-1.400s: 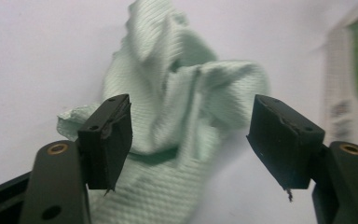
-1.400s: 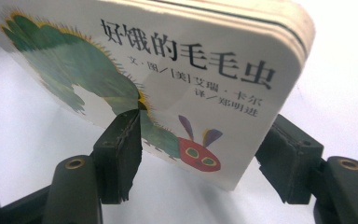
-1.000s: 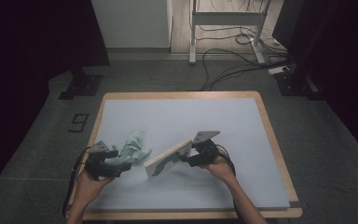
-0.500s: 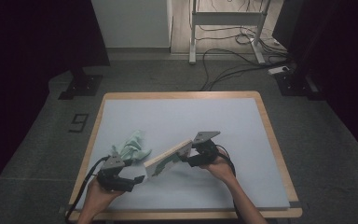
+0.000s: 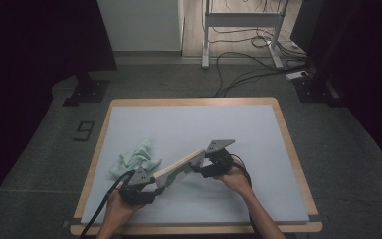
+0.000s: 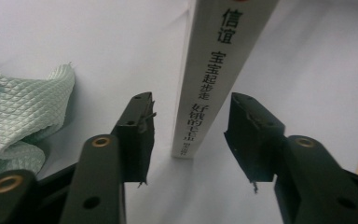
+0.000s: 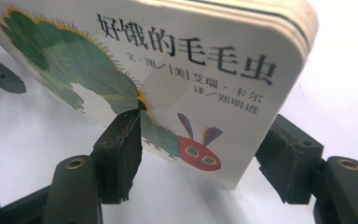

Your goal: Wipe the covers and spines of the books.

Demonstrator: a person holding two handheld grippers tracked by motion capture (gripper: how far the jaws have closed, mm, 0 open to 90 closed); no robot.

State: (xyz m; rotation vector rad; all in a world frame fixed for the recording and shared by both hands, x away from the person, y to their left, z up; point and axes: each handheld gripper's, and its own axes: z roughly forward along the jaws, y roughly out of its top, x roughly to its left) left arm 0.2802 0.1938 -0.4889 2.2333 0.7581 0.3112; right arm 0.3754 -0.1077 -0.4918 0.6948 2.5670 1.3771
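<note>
The board book (image 5: 179, 167), tilted up off the table (image 5: 258, 149) at centre frame, is clamped by the right hand-held gripper (image 5: 204, 168) so its spine can be taken by the left hand-held gripper (image 5: 151, 185), whose jaws have just been closing around it but aren't touching yet.

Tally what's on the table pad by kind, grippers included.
Books: 1, a board book with a caterpillar cover, on its edge
Cloths: 1, a pale green cloth, crumpled
Grippers: 2, left gripper with jaws astride the book's spine end and just closing, right gripper clamped on the other end
Total: 4
</note>
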